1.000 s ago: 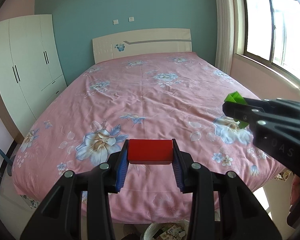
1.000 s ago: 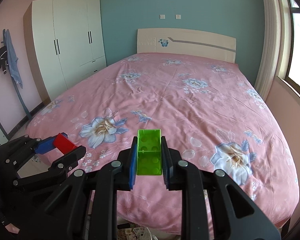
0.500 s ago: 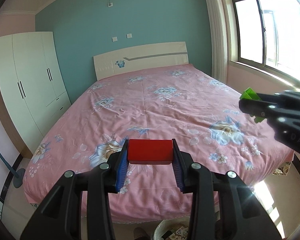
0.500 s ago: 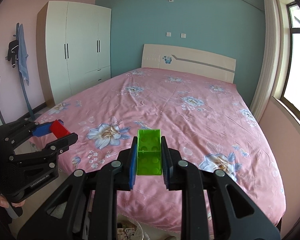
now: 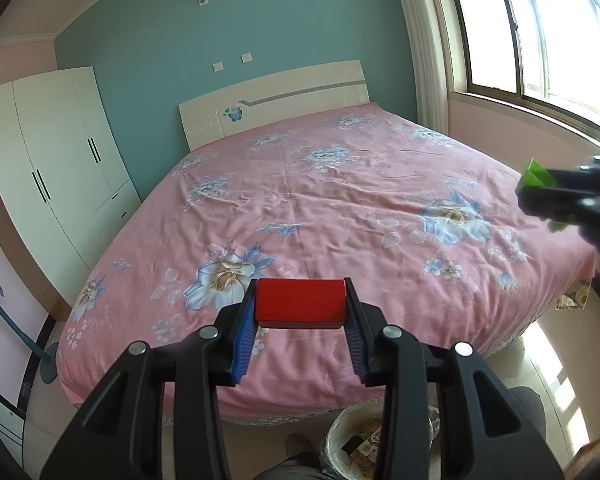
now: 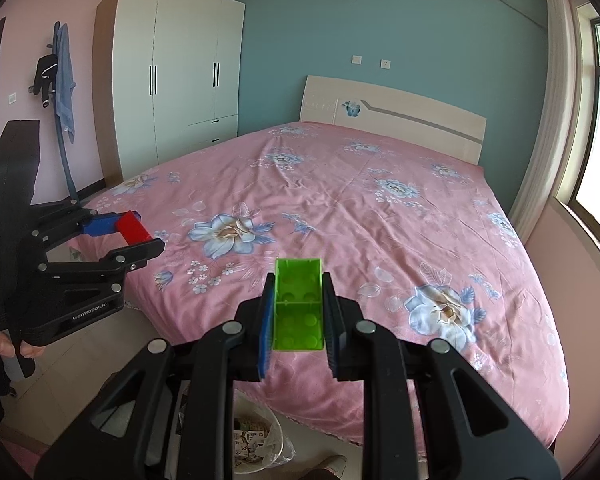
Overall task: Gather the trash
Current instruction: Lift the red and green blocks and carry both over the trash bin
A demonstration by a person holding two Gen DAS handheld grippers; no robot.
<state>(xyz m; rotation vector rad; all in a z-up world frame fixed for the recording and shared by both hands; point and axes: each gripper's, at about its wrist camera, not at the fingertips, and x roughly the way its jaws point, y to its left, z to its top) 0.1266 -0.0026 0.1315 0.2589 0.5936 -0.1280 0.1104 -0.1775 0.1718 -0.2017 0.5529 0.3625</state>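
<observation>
Both claws are loaded, which is why they hang above the floor at the foot of the bed [image 5: 340,200] and not over the quilt. The left claw [image 5: 300,312] is clenched on a red block [image 5: 300,304] at lower centre of its view. The right claw [image 6: 298,308] grips a green block [image 6: 299,304], open side up, at lower centre of its own. A lined trash bin [image 5: 364,440] sits at the bottom edge below them, probably where both blocks are headed.
</observation>
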